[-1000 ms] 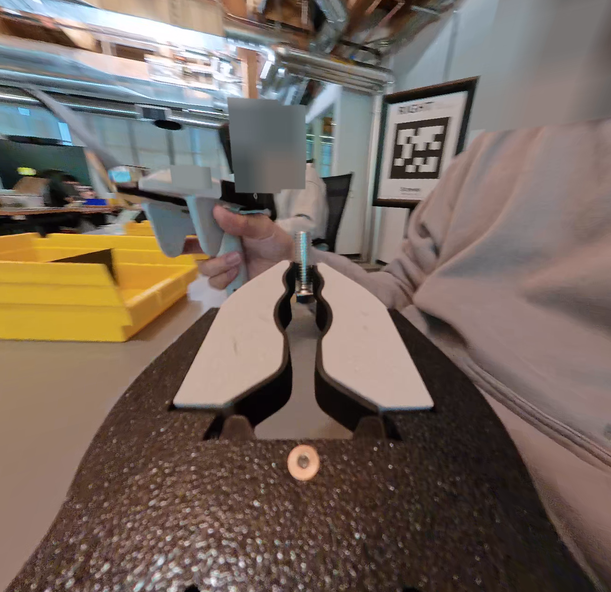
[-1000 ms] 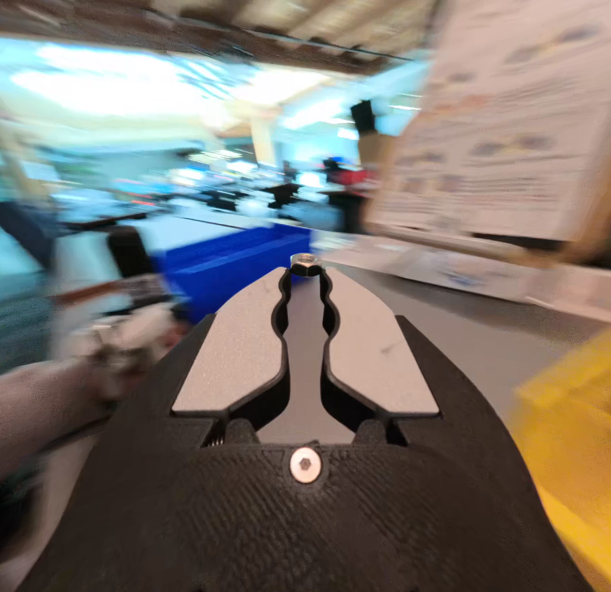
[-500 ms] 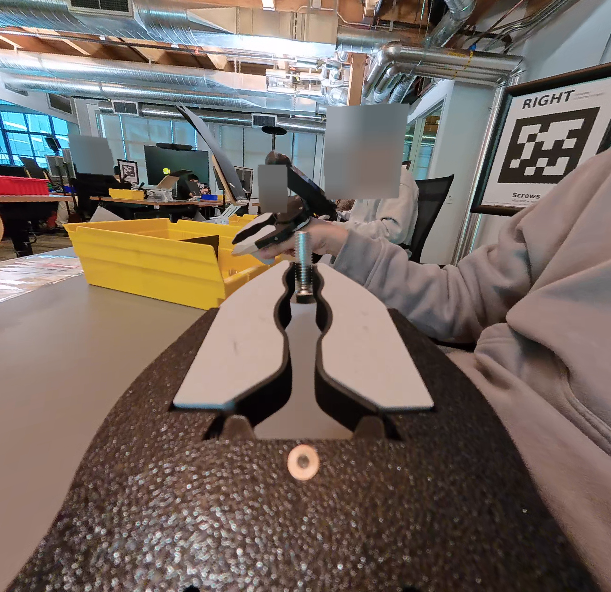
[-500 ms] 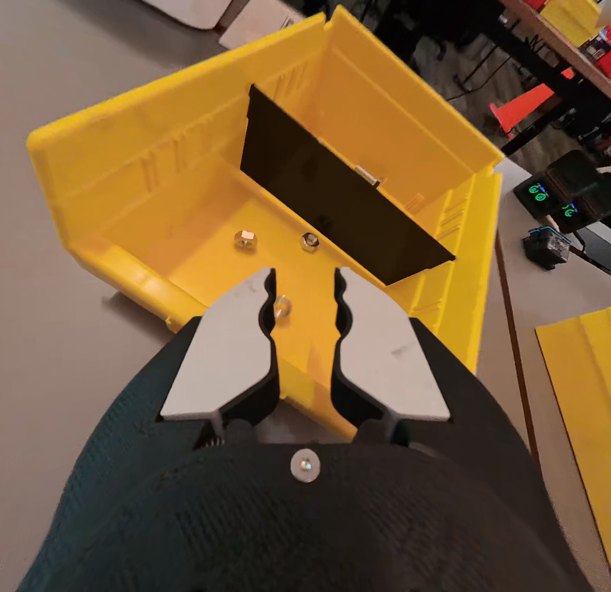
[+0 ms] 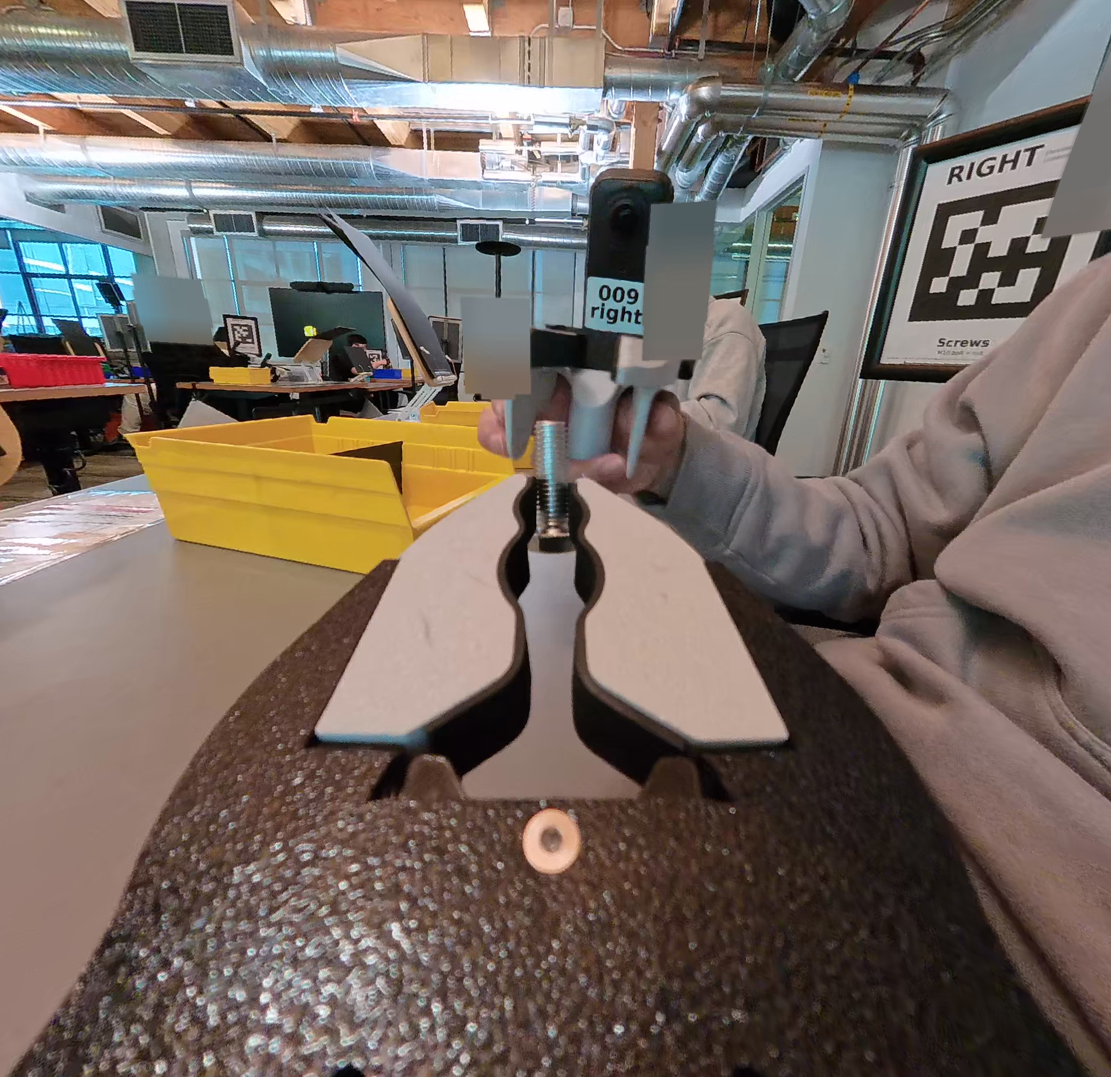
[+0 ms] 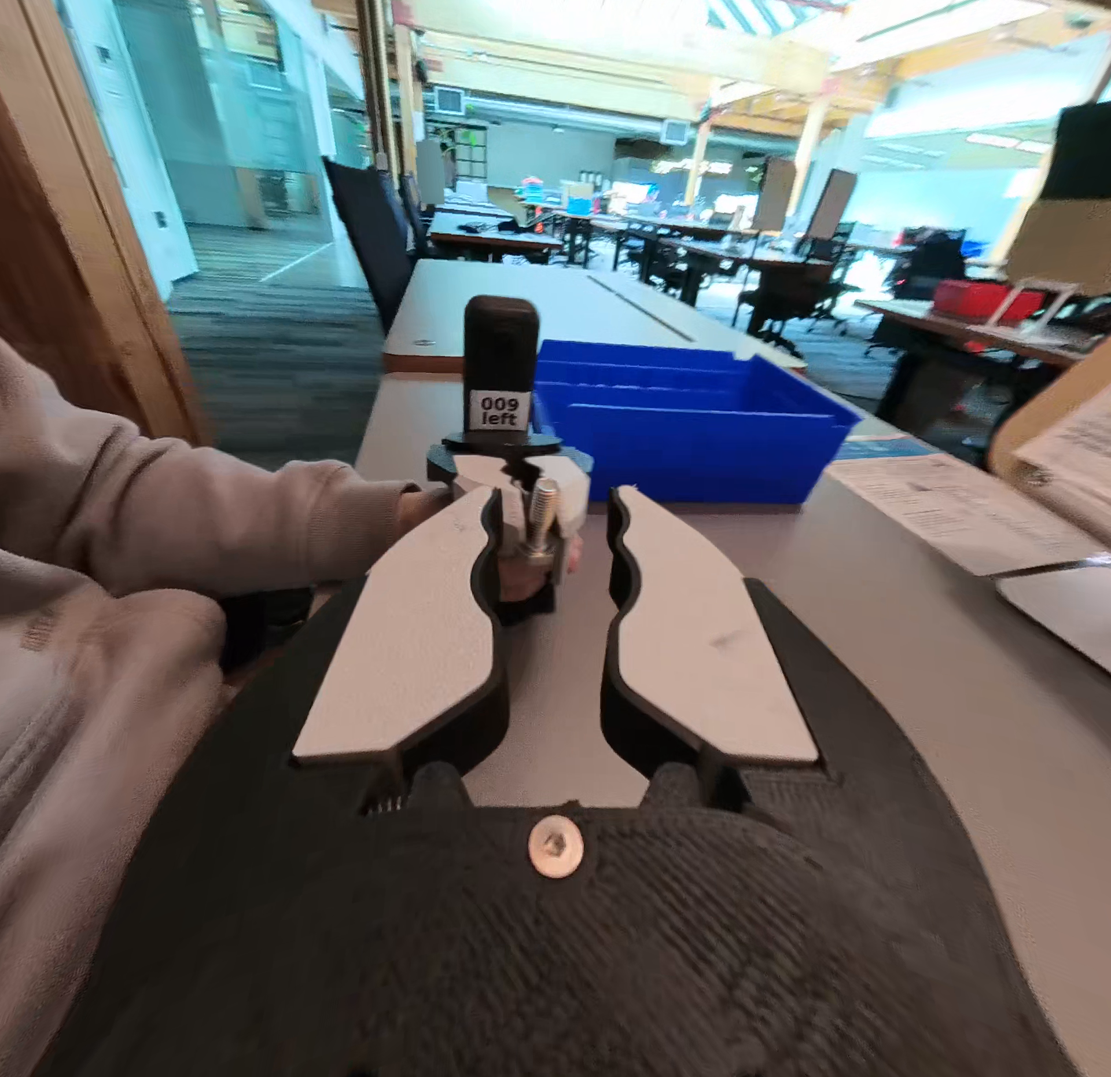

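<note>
Grey table (image 6: 902,657) (open rightward); bolt-pinching claw (image 5: 552,507)

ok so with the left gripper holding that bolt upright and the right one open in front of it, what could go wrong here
1. The left gripper pinches the silver bolt only low on its thread, near the head; a bump might tilt it or slip it loose.
2. The right gripper is open and bare, close to the bolt; closing in off-centre could knock the bolt.
3. A dropped bolt could roll across the grey table, outside the yellow bin.
</note>
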Available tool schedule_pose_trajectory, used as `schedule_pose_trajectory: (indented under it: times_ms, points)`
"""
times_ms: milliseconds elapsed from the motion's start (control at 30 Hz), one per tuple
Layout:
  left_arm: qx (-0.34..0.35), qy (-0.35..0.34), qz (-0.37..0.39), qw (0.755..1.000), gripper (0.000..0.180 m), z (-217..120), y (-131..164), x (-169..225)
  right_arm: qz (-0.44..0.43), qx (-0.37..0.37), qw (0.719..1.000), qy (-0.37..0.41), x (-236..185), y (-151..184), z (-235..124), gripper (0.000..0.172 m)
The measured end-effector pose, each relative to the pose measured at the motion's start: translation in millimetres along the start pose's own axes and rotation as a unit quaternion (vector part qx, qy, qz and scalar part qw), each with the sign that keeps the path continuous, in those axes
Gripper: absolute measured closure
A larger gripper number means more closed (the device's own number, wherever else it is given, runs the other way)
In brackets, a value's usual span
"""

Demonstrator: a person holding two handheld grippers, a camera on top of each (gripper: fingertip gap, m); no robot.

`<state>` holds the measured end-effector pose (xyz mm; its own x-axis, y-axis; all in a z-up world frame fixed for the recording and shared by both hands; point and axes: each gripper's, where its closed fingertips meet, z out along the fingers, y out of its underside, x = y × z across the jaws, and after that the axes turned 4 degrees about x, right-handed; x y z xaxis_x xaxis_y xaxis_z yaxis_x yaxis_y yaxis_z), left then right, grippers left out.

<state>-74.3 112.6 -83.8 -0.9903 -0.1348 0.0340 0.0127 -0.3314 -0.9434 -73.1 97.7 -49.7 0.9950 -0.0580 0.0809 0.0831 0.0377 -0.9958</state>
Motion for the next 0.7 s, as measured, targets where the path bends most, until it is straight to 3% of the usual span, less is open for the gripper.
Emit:
schedule_pose_trajectory:
  times_ms: [267,433,500,567,700]
  points:
    - [-0.015,0.012,0.008,1.0,0.172,3.6,4.3,3.9,0.022,-0.005,1.0,-0.004,-8.0,24.6,30.1,0.162]
    - [-0.019,-0.017,0.016,1.0,0.171,4.4,6.5,-3.8,-0.017,-0.037,0.999,0.014,-2.4,27.2,28.6,0.163]
    - [-0.019,-0.055,0.023,0.998,0.155,3.4,6.0,-14.4,-0.051,-0.062,0.994,0.07,16.5,23.2,17.5,0.163]
    - [-0.019,-0.086,0.034,0.996,0.139,0.3,4.9,-22.5,-0.116,-0.118,0.969,0.183,59.8,14.8,-13.8,0.163]
    - [-0.031,-0.102,0.054,0.993,0.137,-2.0,4.9,-25.8,-0.202,-0.293,0.838,0.413,177.8,-3.0,-129.7,0.162]
